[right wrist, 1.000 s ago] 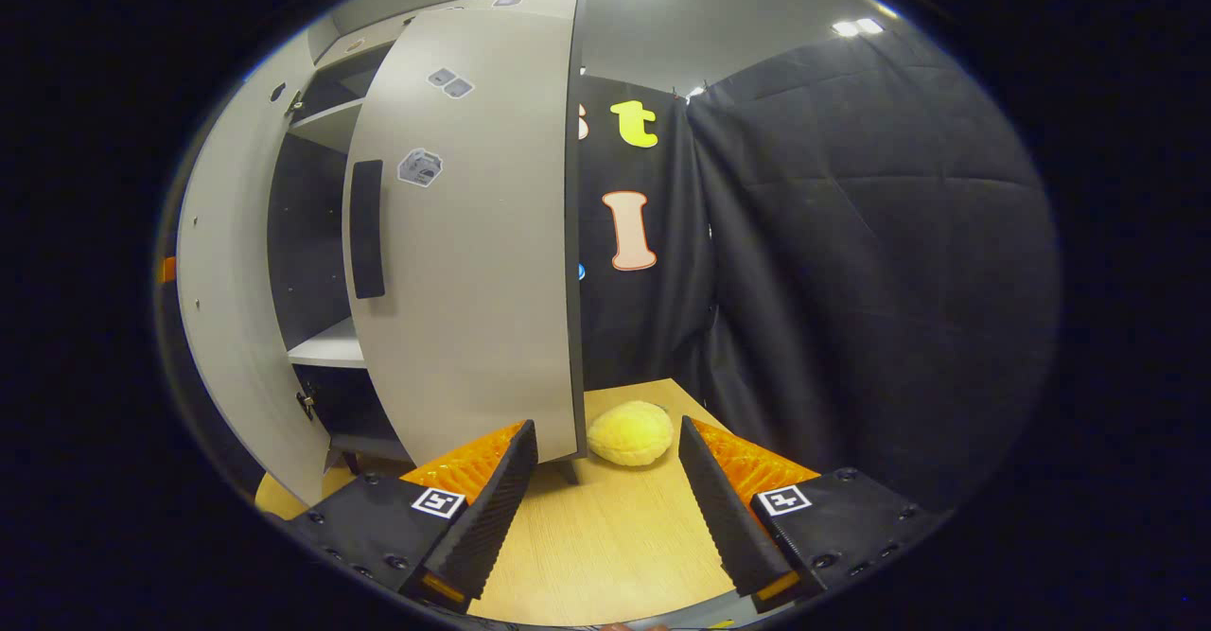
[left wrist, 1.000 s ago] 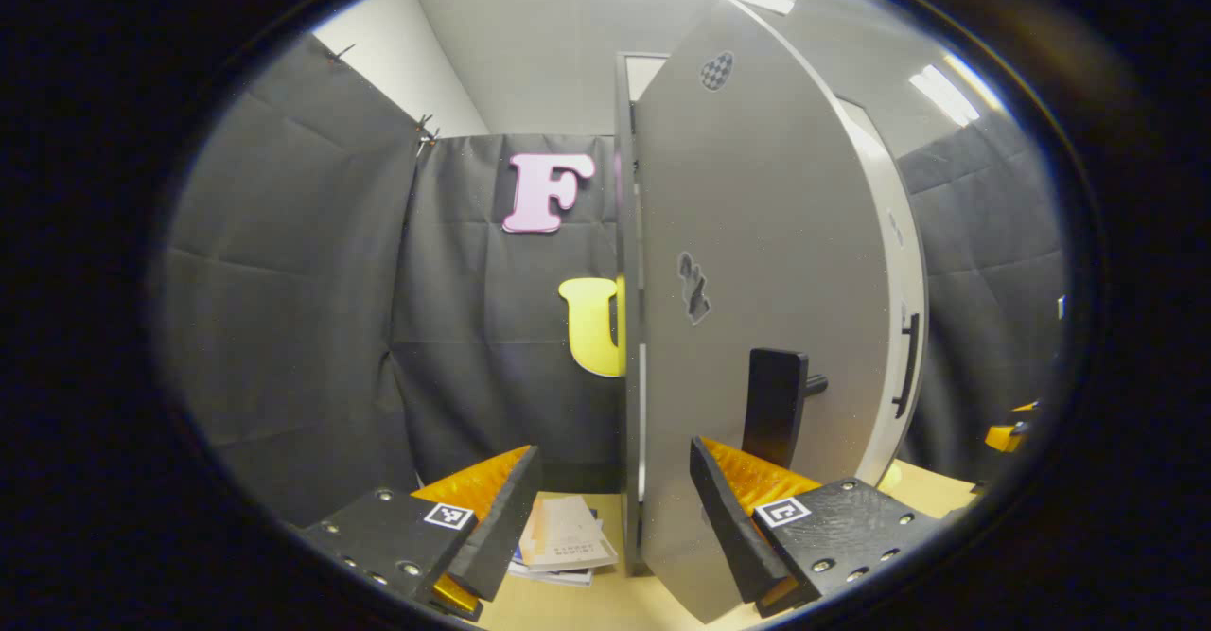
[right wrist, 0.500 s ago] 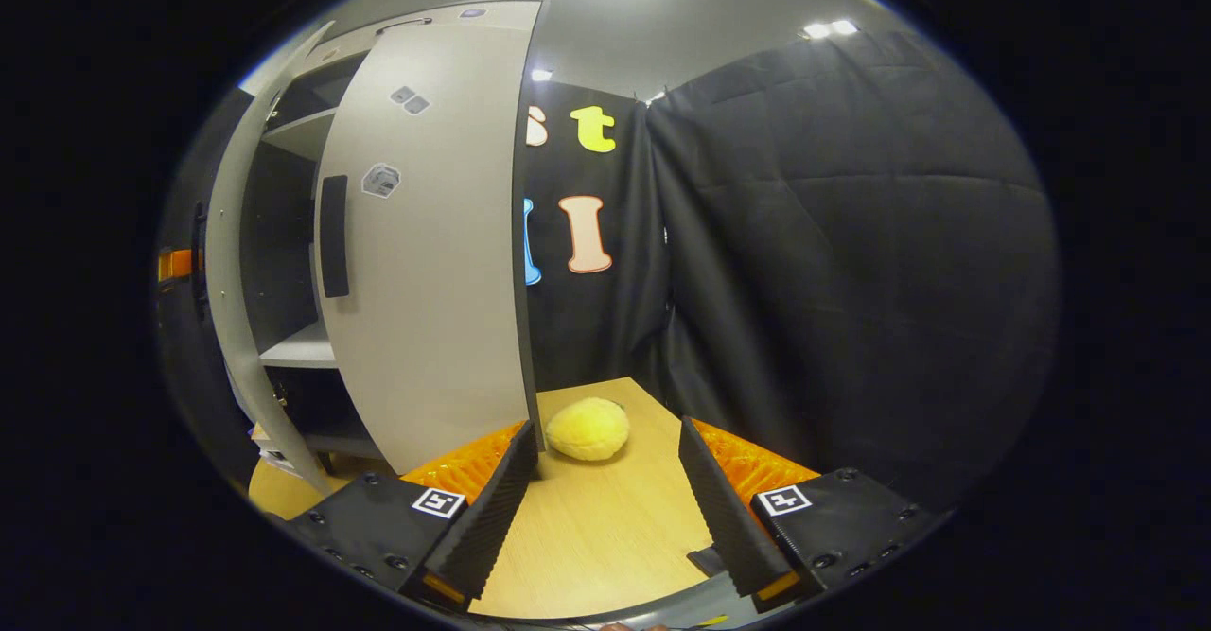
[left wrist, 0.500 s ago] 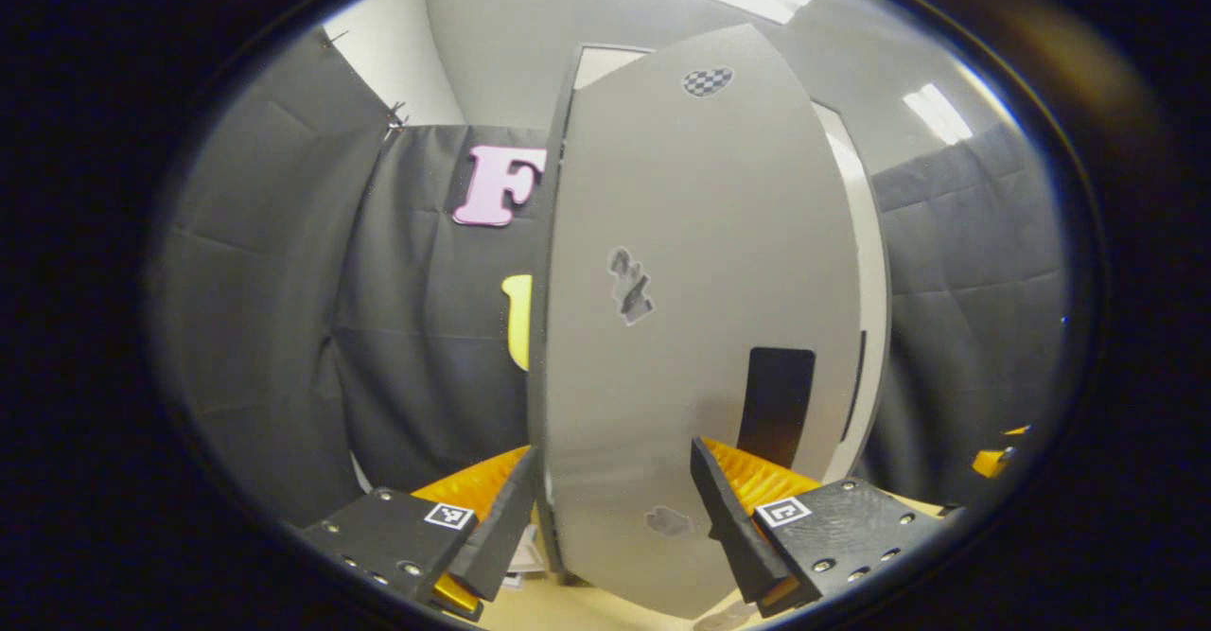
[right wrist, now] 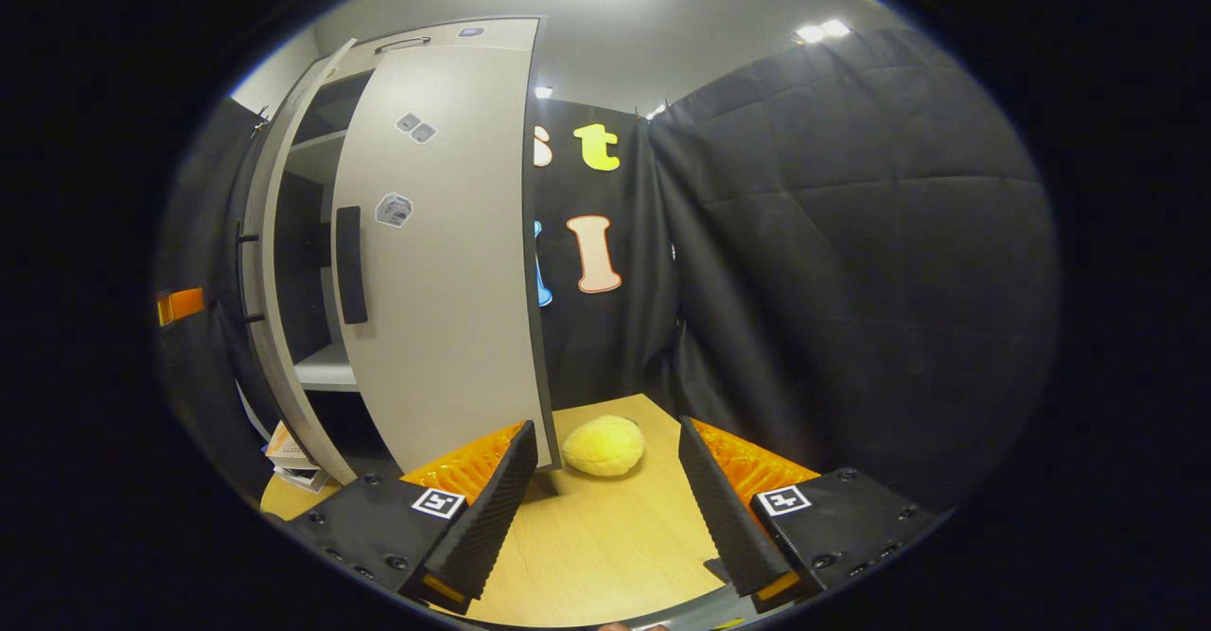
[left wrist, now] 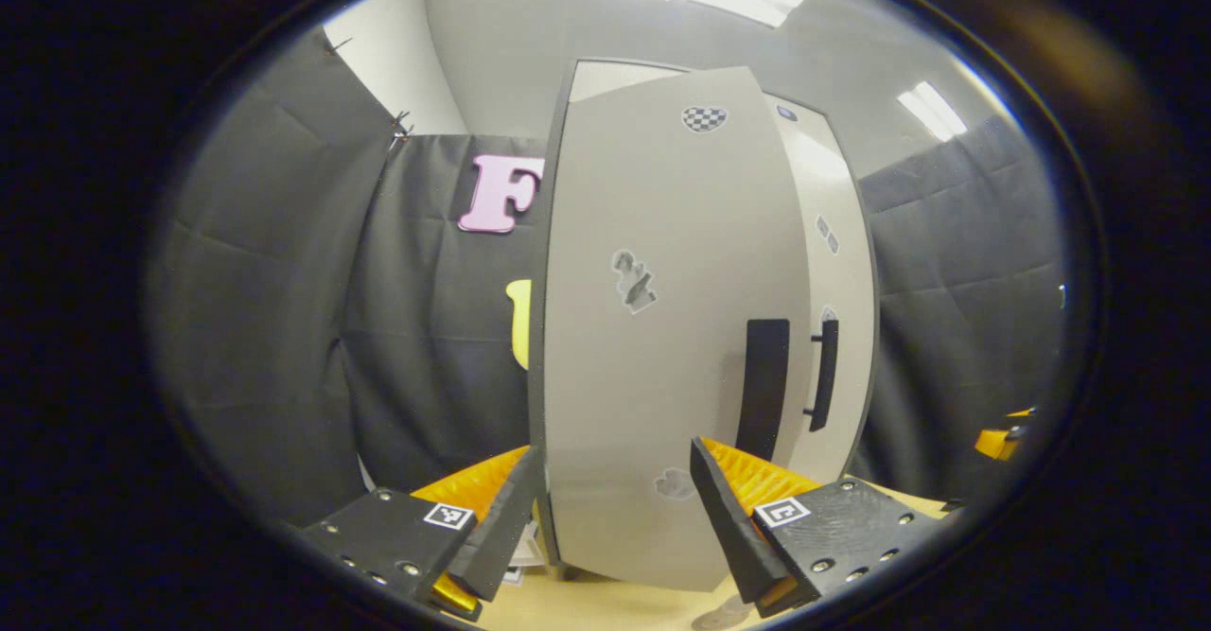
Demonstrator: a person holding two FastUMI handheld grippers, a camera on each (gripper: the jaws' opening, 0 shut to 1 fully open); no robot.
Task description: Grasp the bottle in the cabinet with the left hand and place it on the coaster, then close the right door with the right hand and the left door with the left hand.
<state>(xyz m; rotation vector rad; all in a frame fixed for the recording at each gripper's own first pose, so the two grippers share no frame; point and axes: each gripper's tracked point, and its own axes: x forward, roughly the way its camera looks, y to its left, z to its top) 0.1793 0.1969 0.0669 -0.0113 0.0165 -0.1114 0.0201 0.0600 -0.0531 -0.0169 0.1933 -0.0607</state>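
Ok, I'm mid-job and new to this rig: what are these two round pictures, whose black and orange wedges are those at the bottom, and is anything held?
Each picture comes from a camera riding on a hand-held two-finger gripper, looking forward along its fingers. The wedges are those fingers.

In the left gripper view, the left gripper is open and holds nothing. It faces the front of the cabinet's left door, which has a black handle; beyond it is the right door.

In the right gripper view, the right gripper is also open and empty. The right door stands ajar, with shelves visible inside. On the wooden table lies a yellow plush thing; a stack of booklets sits by the cabinet's foot.
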